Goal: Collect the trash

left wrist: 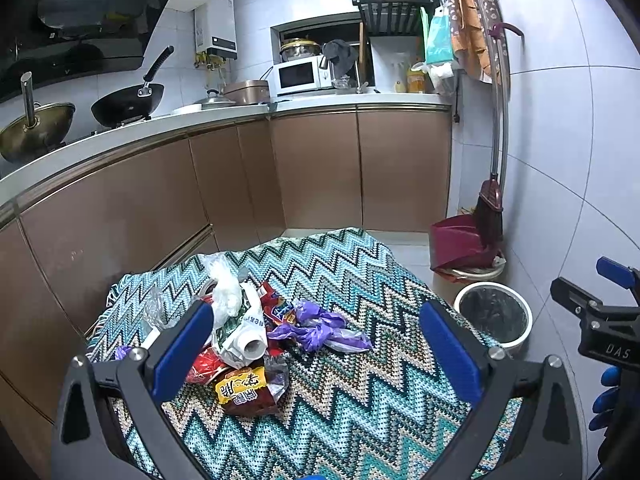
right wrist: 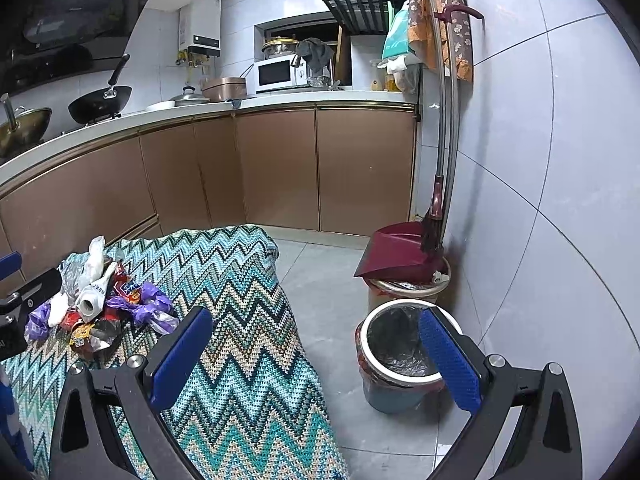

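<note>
A heap of trash (left wrist: 248,332) lies on a table under a zigzag-patterned cloth (left wrist: 352,280): a purple plastic bag (left wrist: 316,326), red snack wrappers (left wrist: 244,392), a white paper roll (left wrist: 252,346) and clear plastic. My left gripper (left wrist: 316,344) is open and empty, held just above the heap. My right gripper (right wrist: 316,350) is open and empty, over the table's right edge and the floor. A lined trash bin (right wrist: 400,356) with a white rim stands on the floor to the right; it also shows in the left wrist view (left wrist: 494,314). The heap shows at the left in the right wrist view (right wrist: 100,304).
A red dustpan (right wrist: 396,252) and broom (right wrist: 436,208) rest on a second bin against the tiled wall. Brown kitchen cabinets (right wrist: 276,168) with a counter, woks (left wrist: 128,104) and a microwave (left wrist: 302,76) stand behind the table.
</note>
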The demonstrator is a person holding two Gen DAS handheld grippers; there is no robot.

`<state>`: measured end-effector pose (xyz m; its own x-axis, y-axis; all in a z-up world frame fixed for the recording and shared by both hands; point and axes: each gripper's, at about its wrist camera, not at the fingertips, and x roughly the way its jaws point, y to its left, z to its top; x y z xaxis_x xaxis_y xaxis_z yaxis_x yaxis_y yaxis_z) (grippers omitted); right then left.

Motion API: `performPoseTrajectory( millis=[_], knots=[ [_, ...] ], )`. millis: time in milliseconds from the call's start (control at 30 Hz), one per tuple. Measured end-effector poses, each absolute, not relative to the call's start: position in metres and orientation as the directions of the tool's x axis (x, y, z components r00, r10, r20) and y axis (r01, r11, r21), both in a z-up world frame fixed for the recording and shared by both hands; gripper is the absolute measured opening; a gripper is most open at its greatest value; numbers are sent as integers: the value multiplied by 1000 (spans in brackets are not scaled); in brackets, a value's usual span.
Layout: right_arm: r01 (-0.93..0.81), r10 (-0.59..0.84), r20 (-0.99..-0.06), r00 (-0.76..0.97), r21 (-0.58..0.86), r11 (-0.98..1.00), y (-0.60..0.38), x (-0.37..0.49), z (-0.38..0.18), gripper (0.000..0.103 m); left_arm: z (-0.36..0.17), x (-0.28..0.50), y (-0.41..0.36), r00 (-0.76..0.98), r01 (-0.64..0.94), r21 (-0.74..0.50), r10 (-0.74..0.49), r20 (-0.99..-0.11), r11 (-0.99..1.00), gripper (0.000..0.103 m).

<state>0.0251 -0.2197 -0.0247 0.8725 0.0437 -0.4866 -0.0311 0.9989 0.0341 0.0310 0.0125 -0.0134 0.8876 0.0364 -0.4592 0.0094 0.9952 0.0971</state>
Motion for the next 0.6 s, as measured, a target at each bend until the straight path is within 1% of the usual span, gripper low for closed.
performPoseTrajectory(
  millis=[600],
  knots=[
    [-26,33,-485,874,22,999,-216,26,-25,103,-19,33,10,874,25,96,25,-485,995,103]
  ],
)
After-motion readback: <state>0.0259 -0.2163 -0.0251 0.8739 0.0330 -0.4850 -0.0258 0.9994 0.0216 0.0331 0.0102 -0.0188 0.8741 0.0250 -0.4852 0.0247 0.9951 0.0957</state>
